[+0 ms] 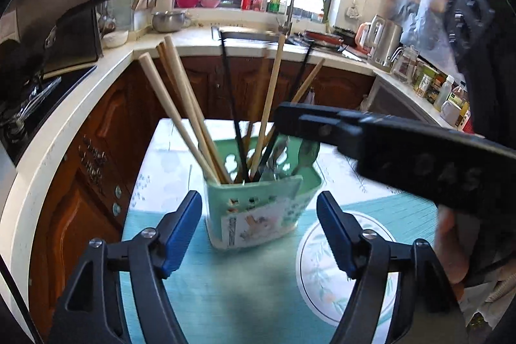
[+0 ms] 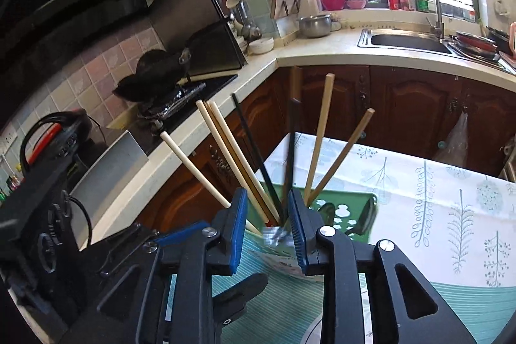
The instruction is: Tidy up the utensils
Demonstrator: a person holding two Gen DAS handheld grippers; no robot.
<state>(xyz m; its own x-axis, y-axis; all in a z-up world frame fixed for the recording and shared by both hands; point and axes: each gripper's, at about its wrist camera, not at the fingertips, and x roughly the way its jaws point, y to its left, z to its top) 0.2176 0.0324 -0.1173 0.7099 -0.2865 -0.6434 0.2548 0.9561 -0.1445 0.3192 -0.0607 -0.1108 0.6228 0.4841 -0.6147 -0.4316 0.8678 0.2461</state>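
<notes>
Utensil holder [image 1: 258, 211], pale green plastic with cut-out holes and a picture label, standing upright at centre frame in the left wrist view, on a teal striped placemat [image 1: 225, 286]. Filled with wooden chopsticks [image 1: 187, 121] fanning toward the upper left, black chopsticks [image 1: 230, 105] rising near centre, and metal spoons [image 1: 303, 150] on its right side.

Left gripper [image 1: 259, 234] at lower centre, blue pads spread wide, one on each side of the holder's lower part without pressing on it; holder just beyond and between the fingertips. Nothing gripped.

Right gripper [image 1: 290, 115] reaching in from the right edge of that view, its black fingers ending over the holder's top right, above the spoons. Part of a hand [image 1: 451, 250] visible at the lower right edge behind it.

Right wrist view: right gripper [image 2: 267, 224] low in centre frame, blue pads set narrowly apart, directly above the holder's [image 2: 342, 208] mouth. Blurred metallic piece [image 2: 277, 236] between the pads near their lower ends; cannot tell whether pressed or loose. Chopsticks [image 2: 319, 134] rising out of the gap toward upper centre and upper left. Left gripper [image 2: 180, 236] partly seen at lower left, beneath the right one.

Patterned plate [image 1: 322, 273] lying flat on the placemat at lower right in the left view, just beside the holder. White tablecloth with tree print [image 2: 435, 189] spreading to the right in the right view.
</notes>
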